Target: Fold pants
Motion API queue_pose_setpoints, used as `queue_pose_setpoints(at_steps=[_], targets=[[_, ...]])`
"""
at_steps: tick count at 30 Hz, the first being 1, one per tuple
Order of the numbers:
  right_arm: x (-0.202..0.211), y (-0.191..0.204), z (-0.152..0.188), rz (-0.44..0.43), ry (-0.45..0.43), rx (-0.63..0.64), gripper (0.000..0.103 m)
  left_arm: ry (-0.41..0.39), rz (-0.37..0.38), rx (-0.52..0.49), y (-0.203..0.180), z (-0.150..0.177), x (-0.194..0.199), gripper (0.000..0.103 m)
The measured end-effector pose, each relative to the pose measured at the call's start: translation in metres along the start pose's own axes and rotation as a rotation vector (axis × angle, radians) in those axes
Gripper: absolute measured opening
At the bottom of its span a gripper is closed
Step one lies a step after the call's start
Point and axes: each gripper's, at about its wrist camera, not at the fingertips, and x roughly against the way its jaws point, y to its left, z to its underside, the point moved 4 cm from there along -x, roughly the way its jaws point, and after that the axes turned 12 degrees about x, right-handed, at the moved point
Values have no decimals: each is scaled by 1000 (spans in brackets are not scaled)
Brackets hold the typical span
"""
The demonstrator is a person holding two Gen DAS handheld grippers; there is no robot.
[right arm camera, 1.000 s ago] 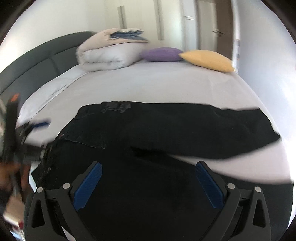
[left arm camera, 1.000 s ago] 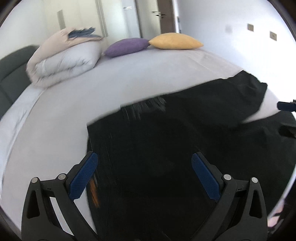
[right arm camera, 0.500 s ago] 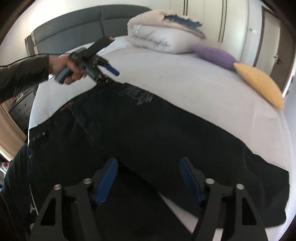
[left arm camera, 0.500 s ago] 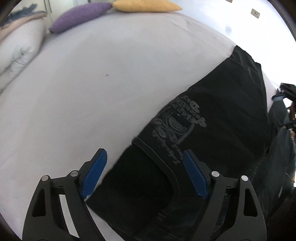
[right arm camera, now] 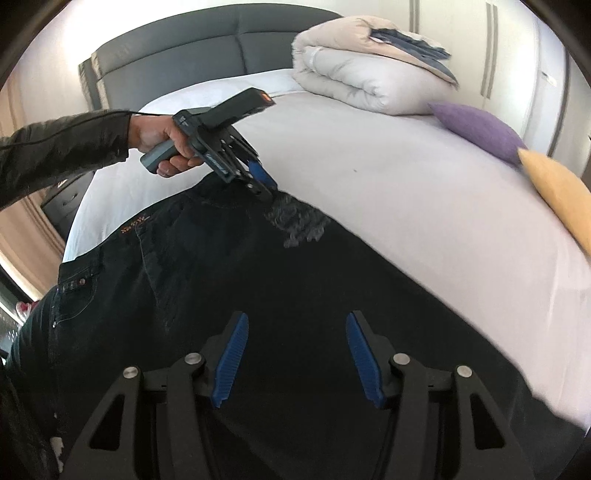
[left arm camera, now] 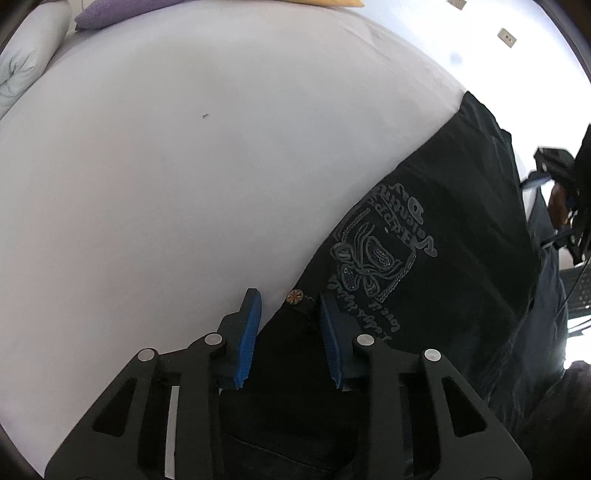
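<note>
Left wrist view: left gripper (left arm camera: pixel 290 328), jaws narrowed but apart, straddling the waistband corner of the black pants (left arm camera: pixel 436 221); cloth lies between the blue pads, not visibly pinched. A copper button (left arm camera: pixel 295 296) sits just ahead of the jaws; a grey printed emblem (left arm camera: pixel 373 258) lies ahead and right. Bed sheet (left arm camera: pixel 166 184), pale grey, fills the area left and ahead of the jaws; purple cushion (left arm camera: pixel 110 14) far ahead. Right wrist view: right gripper (right arm camera: pixel 297 356), jaws wide, nothing held, black pants (right arm camera: pixel 258 280) spread on the bed beneath and ahead of them. Left gripper (right arm camera: pixel 258 181) visible ahead and left, at the far waistband edge. Folded duvet (right arm camera: pixel 369 74), purple cushion (right arm camera: pixel 476 127), yellow cushion (right arm camera: pixel 557 188) far ahead and right; grey headboard (right arm camera: pixel 184 44) behind.
</note>
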Motion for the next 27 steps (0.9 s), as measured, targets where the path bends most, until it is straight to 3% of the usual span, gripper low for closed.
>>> queue_pose_setpoints(at_steps=[5, 16, 19, 24, 25, 27], targets=[[-24, -11, -21, -17, 50, 43, 54, -28, -55, -78, -19, 19, 14, 10], [-67, -36, -45, 36, 145, 144, 54, -270, -212, -212, -66, 72, 67, 8], [-76, -46, -52, 62, 168, 156, 53, -308, -249, -243, -82, 80, 66, 8], [-91, -53, -57, 56, 231, 185, 52, -343, -247, -246, -93, 88, 64, 8], [-94, -55, -56, 56, 250, 188, 50, -344, -245, -246, -86, 87, 67, 8], [-99, -59, -53, 29, 285, 177, 32, -346, -245, -251, -85, 89, 68, 8]])
